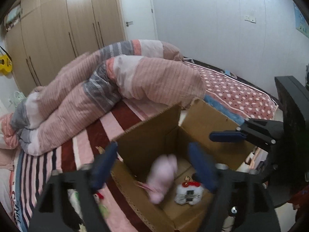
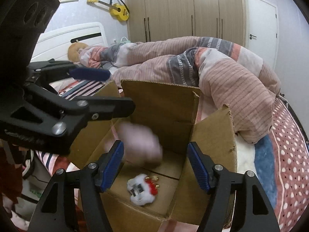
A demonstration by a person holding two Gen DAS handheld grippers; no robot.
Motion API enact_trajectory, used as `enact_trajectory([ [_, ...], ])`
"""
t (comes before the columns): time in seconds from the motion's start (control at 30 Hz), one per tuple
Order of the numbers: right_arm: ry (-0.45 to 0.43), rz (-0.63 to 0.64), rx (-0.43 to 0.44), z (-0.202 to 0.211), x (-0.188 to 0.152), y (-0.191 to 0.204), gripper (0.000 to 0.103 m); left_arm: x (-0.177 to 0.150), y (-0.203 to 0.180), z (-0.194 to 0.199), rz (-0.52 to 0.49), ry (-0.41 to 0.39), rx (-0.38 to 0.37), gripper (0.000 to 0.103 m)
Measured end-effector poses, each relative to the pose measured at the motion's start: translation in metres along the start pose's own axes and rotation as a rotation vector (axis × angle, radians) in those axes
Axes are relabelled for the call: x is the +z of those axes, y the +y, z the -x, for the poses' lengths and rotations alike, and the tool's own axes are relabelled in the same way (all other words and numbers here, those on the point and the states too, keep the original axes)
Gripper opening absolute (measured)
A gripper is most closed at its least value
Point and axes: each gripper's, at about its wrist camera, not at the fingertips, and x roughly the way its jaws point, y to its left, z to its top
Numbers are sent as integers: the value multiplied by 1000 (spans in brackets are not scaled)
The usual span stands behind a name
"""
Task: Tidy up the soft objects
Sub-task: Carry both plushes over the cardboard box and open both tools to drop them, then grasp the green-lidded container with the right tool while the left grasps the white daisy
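An open cardboard box (image 1: 150, 127) (image 2: 212, 135) stands on the bed. Inside it a pink plush toy (image 1: 162, 177) (image 2: 139, 143) shows as a blur, loose and touching neither gripper's pads. A small white plush with a red bow (image 1: 188, 192) (image 2: 143, 189) lies on the box floor. My left gripper (image 1: 154, 164) (image 2: 121, 90) hangs open over the box, its blue pads wide apart on either side of the pink toy. My right gripper (image 2: 156, 164) is open over the box's near edge with nothing pressed between its pads. One of its blue fingers (image 1: 226, 136) reaches in from the right.
A crumpled pink striped duvet (image 1: 115, 89) (image 2: 222, 73) lies just behind the box. The bed has a striped sheet (image 1: 87, 141) and a red dotted blanket (image 1: 237, 92). Small soft items (image 1: 98, 197) lie left of the box. Wardrobes (image 2: 183, 9) and a door (image 1: 138, 9) stand beyond.
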Motion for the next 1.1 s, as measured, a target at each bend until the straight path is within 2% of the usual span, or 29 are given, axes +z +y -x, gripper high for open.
enact_trajectory([
  [0.13, 2, -2, 8, 4, 1, 6, 65, 0, 7, 12, 18, -25, -15, 85],
  [0.23, -6, 8, 1, 9, 4, 14, 65, -4, 15, 28, 24, -60, -6, 97],
  [0.43, -41, 38, 20, 24, 15, 43, 66, -25, 55, 72, 90, -113, 58, 100],
  [0.63, -87, 115, 61, 28, 26, 101, 72, -65, 105, 112, 160, -131, 172, 102],
  [0.83, -76, 172, 127, 7, 31, 155, 72, -119, 151, 128, 224, -97, 251, 102],
  [1.1, 19, 189, 205, -55, 25, 205, 72, -178, 199, 112, 293, -37, 266, 102],
])
